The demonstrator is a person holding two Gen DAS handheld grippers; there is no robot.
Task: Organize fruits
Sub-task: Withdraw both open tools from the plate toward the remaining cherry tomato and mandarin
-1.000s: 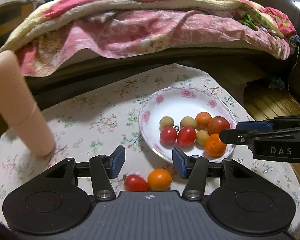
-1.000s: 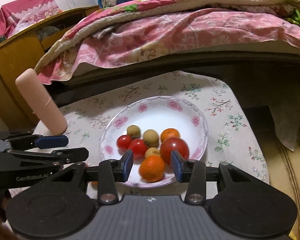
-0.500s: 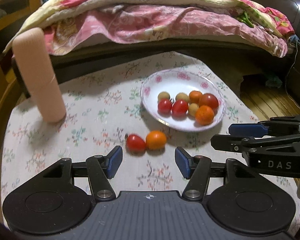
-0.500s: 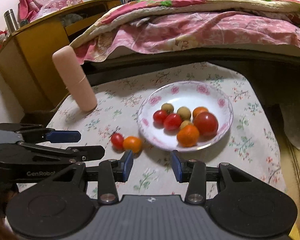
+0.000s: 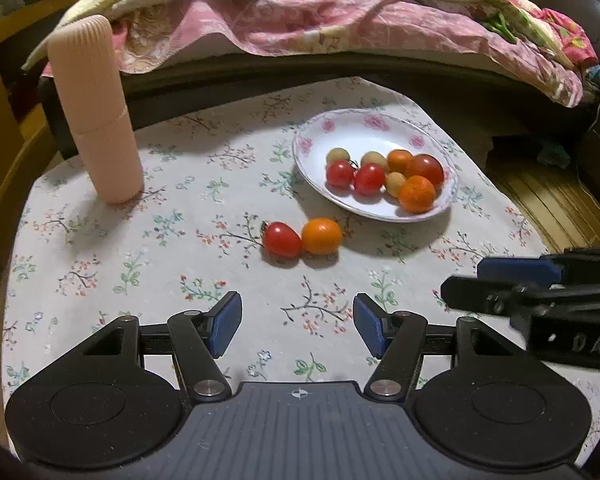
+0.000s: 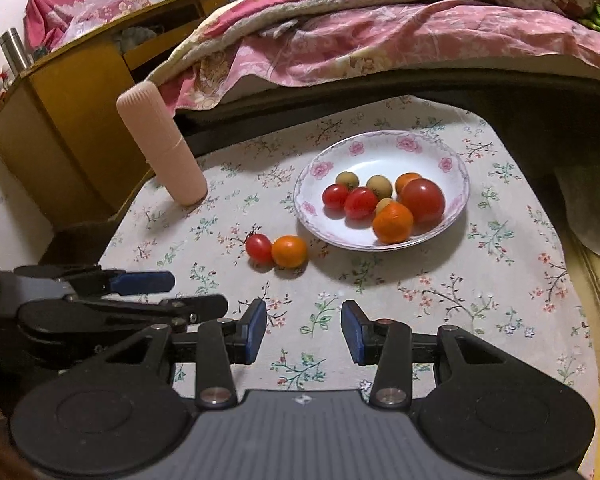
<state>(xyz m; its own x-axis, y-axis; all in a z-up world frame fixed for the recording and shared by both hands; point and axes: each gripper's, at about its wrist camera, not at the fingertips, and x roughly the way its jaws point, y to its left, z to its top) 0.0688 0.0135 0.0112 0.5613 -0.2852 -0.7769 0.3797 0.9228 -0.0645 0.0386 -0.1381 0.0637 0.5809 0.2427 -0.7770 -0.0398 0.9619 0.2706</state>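
Two fruits lie loose on the flowered tablecloth, touching each other: a small red tomato and an orange, just beside the near rim of the white plate, which already holds the rest of the fruit. The left gripper hovers over the cloth on the near side of the pair with its fingers spread and nothing between them; the right gripper is likewise spread and empty, off to the right of it. The step in hand looks like picking up one of the two strays. The tomato sits most nearly in line with the left gripper, so it seems the sensible first pick. Since the two touch, the fingers should come down either side of the tomato alone, closing gently so its skin does not split and the orange is not nudged into rolling. A tall pink bottle stands well apart to the left, out of the way.
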